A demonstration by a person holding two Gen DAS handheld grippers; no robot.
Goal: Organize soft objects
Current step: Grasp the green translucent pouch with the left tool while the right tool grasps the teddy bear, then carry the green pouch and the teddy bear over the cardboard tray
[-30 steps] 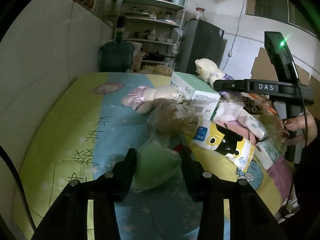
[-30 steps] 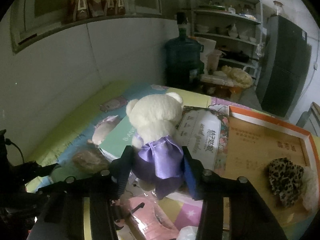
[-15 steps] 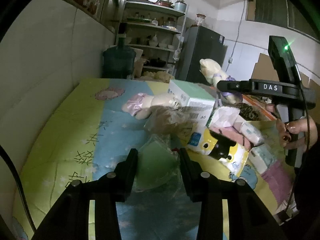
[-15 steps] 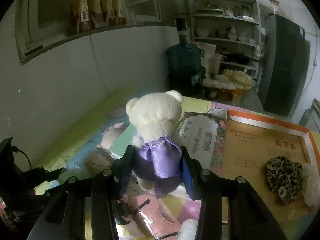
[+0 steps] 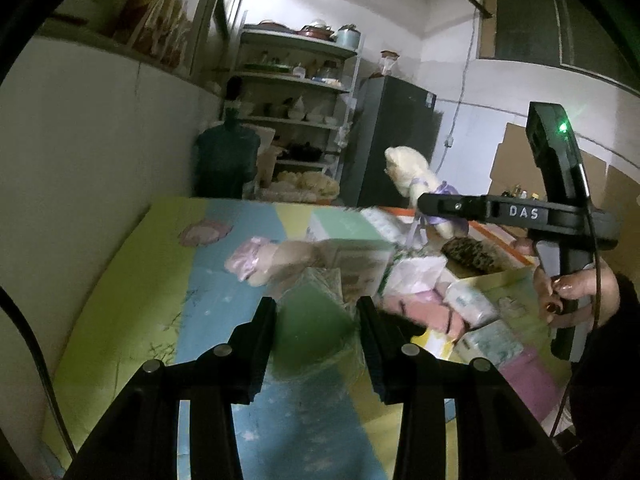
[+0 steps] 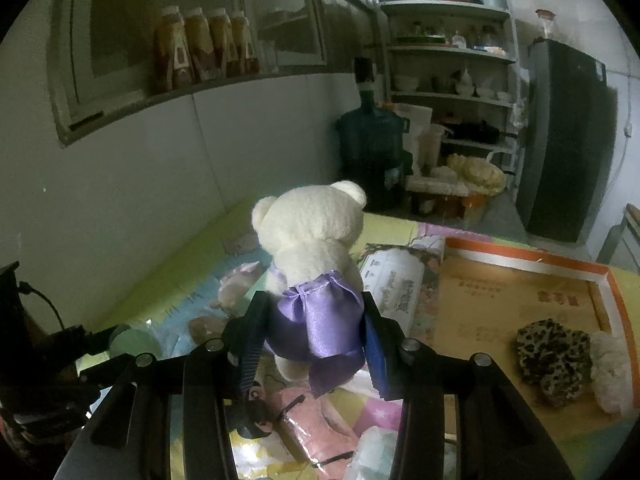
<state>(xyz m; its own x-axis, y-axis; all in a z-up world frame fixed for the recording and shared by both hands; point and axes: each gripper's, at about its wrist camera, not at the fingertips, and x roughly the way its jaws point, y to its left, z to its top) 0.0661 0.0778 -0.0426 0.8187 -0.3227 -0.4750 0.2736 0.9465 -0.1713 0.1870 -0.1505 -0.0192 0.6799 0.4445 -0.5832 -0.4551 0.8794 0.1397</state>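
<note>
My left gripper (image 5: 316, 314) is shut on a soft green item in a clear plastic bag (image 5: 310, 328), held above the cartoon-print mat (image 5: 140, 292). My right gripper (image 6: 314, 320) is shut on the purple satin dress of a cream teddy bear (image 6: 312, 232), which hangs upright clear of the mat. In the left wrist view the teddy bear (image 5: 404, 168) sits at the tip of the right gripper (image 5: 428, 202), and a hand (image 5: 572, 292) holds that gripper's handle. The green item (image 6: 132, 340) shows at lower left in the right wrist view.
An orange-rimmed flat box (image 6: 520, 256) holds a leopard-print piece (image 6: 552, 356) and a white fluffy piece (image 6: 608, 372). A green-white carton (image 5: 344, 232), a pink-dressed doll (image 5: 264, 260), a pink packet (image 6: 304, 420) and tissue packs (image 5: 468, 300) crowd the mat. Beyond stand a water jug (image 6: 372, 152), shelves and a fridge.
Both grippers have risen with their loads. The green bagged item has lifted off the mat, and the teddy bear has come up and away from the carton it sat by.
</note>
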